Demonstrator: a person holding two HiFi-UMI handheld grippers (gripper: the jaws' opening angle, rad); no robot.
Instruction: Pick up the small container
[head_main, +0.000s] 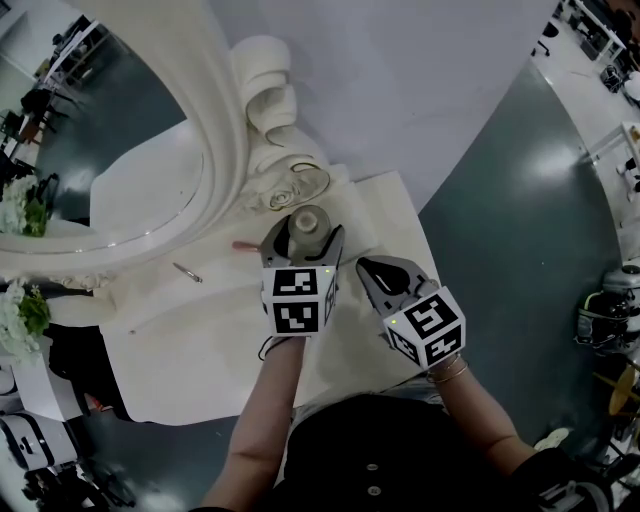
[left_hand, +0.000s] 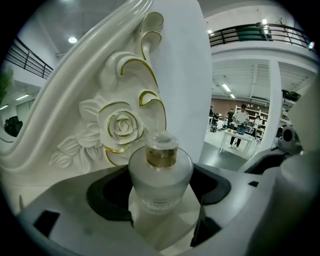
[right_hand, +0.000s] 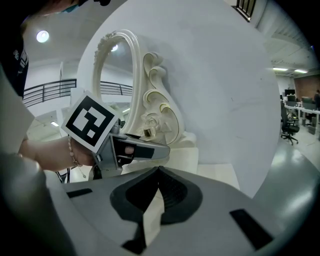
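The small container (left_hand: 160, 175), a frosted bottle with a gold neck, is seen just in front of the carved rose at the foot of the mirror frame (left_hand: 120, 125). It is pinched between the jaws of the left gripper (head_main: 303, 240). The right gripper (right_hand: 158, 172) is held further from the frame, its jaws pressed together on nothing. Because the body is round and smooth, it could slip if lifted with a weak grip, and the frame could be knocked.
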